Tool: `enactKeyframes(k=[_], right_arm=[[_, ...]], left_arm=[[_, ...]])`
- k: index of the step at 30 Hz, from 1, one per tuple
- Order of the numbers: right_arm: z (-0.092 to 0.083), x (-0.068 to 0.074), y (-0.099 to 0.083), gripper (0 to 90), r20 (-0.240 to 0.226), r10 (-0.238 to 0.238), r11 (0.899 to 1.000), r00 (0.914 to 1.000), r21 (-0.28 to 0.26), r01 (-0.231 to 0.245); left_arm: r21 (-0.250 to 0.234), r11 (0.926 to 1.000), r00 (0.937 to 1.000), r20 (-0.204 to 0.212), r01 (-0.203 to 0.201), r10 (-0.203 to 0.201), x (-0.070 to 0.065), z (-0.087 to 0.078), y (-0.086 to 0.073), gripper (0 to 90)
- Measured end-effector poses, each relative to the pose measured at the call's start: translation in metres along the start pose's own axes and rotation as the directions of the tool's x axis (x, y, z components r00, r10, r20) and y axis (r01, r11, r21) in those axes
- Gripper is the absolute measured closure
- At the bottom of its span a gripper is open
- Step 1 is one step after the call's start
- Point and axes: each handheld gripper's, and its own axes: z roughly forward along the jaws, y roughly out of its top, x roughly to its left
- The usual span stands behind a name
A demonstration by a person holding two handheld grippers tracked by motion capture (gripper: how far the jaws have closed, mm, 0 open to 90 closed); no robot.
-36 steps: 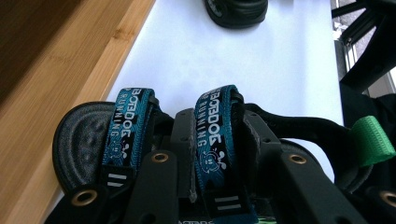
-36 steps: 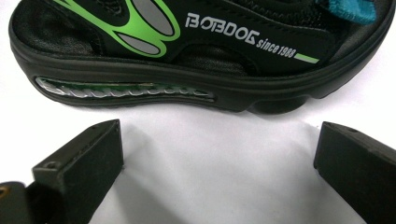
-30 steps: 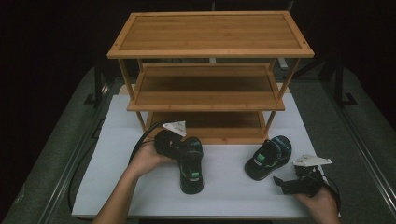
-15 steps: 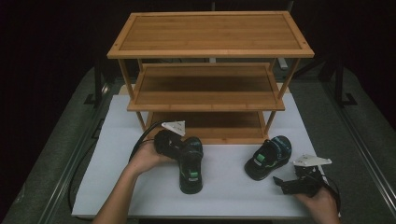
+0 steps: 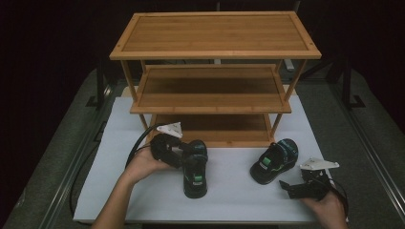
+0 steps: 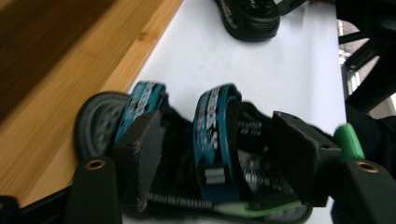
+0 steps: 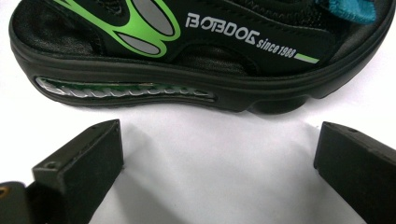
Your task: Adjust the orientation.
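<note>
We hold our left gripper [image 5: 184,151] over one black sandal [image 5: 195,168]. In the left gripper view, its two jaws are spread wide, one on each side of the sandal [image 6: 210,158]. The blue straps sit right between the jaws. We cannot tell if the jaws touch the sandal's sides yet. Past the jaws lies the white worktop [image 6: 261,70], and the wooden shelf rack [image 6: 70,60] runs along one side.

Our right gripper [image 5: 298,187] rests low on the worktop [image 5: 239,191], near the other sandal [image 5: 275,160]. In the right gripper view, its jaws are spread far apart with nothing between them but white worktop [image 7: 215,163]. The other sandal [image 7: 201,51] lies just ahead of the jaw tips, side on to us, not touching them. It is black with green shapes and white letters.

In the high view, the shelf rack [image 5: 215,52] stands behind both sandals, and both sandals lie on the worktop in front of its bottom shelf.
</note>
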Motion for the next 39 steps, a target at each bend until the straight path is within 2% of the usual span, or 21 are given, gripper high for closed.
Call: enactKeyframes(k=[6, 11, 13, 14, 18, 23, 24, 25, 26, 27, 28, 30, 33, 35, 37, 38, 39], right_arm=[[0.0, 0.0, 0.0, 0.8, -0.001, 0.001, 1.0, 1.0, 0.001, -0.001], [0.0, 0.0, 0.0, 0.8, 0.0, -0.001, 1.0, 1.0, 0.002, 0.001], [0.0, 0.0, 0.0, 0.8, -0.001, 0.0, 1.0, 1.0, 0.002, 0.0], [0.0, 0.0, 0.0, 0.8, -0.001, 0.0, 1.0, 1.0, 0.002, 0.0], [0.0, 0.0, 0.0, 0.8, 0.0, 0.001, 1.0, 1.0, 0.002, -0.001], [0.0, 0.0, 0.0, 0.8, 0.0, -0.001, 1.0, 1.0, 0.002, 0.001], [0.0, 0.0, 0.0, 0.8, 0.0, -0.001, 1.0, 1.0, 0.002, 0.001], [0.0, 0.0, 0.0, 0.8, 0.0, -0.001, 1.0, 1.0, 0.002, 0.001], [0.0, 0.0, 0.0, 0.8, 0.0, -0.001, 1.0, 1.0, 0.002, 0.001], [0.0, 0.0, 0.0, 0.8, 0.0, -0.001, 1.0, 1.0, 0.002, 0.001], [0.0, 0.0, 0.0, 0.8, 0.0, -0.001, 1.0, 1.0, 0.002, 0.001], [0.0, 0.0, 0.0, 0.8, -0.001, 0.0, 1.0, 1.0, 0.002, 0.0], [0.0, 0.0, 0.0, 0.8, 0.0, -0.001, 1.0, 1.0, 0.002, 0.001], [0.0, 0.0, 0.0, 0.8, 0.0, -0.002, 1.0, 1.0, 0.002, 0.002], [0.0, 0.0, 0.0, 0.8, 0.0, -0.001, 1.0, 1.0, 0.004, 0.001], [0.0, 0.0, 0.0, 0.8, 0.0, -0.001, 1.0, 1.0, 0.004, 0.001], [0.0, 0.0, 0.0, 0.8, 0.0, -0.002, 1.0, 1.0, 0.003, 0.002]], left_arm=[[0.006, 1.0, 0.9979, -0.064, 0.002, -0.002, -0.006, -0.019, -0.013, 25.0], [0.001, 0.9997, 0.9919, -0.124, 0.025, -0.025, -0.01, -0.033, -0.031, 20.6], [0.003, 0.9993, 0.9853, -0.167, 0.037, -0.036, -0.013, -0.038, -0.044, 17.7], [0.003, 0.9993, 0.9853, -0.167, 0.037, -0.036, -0.013, -0.038, -0.044, 17.0], [-0.016, 0.998, 0.9739, -0.218, 0.062, -0.064, -0.016, -0.043, -0.064, 16.8], [-0.014, 0.9975, 0.9611, -0.267, 0.069, -0.07, -0.021, -0.046, -0.078, 15.4], [-0.013, 0.9974, 0.9567, -0.282, 0.071, -0.072, -0.022, -0.046, -0.08, 14.9], [-0.01, 0.9969, 0.9477, -0.31, 0.078, -0.077, -0.025, -0.046, -0.086, 12.3], [-0.01, 0.9969, 0.9477, -0.31, 0.078, -0.077, -0.025, -0.046, -0.086, 11.2], [-0.007, 0.9959, 0.937, -0.338, 0.09, -0.087, -0.026, -0.046, -0.093, 9.6], [-0.007, 0.9959, 0.937, -0.338, 0.09, -0.087, -0.026, -0.046, -0.093, 9.6], [0.002, 0.9945, 0.9292, -0.357, 0.104, -0.097, -0.028, -0.046, -0.102, 9.4], [0.006, 0.9919, 0.9116, -0.395, 0.127, -0.114, -0.029, -0.047, -0.113, 7.0], [0.012, 0.9889, 0.9011, -0.414, 0.148, -0.13, -0.029, -0.048, -0.121, 2.0], [0.015, 0.9866, 0.8869, -0.44, 0.162, -0.139, -0.029, -0.051, -0.132, 1.6], [0.015, 0.9866, 0.8869, -0.44, 0.162, -0.139, -0.029, -0.051, -0.132, 1.1], [0.01, 0.9852, 0.8795, -0.452, 0.171, -0.148, -0.03, -0.051, -0.137, 1.1]])
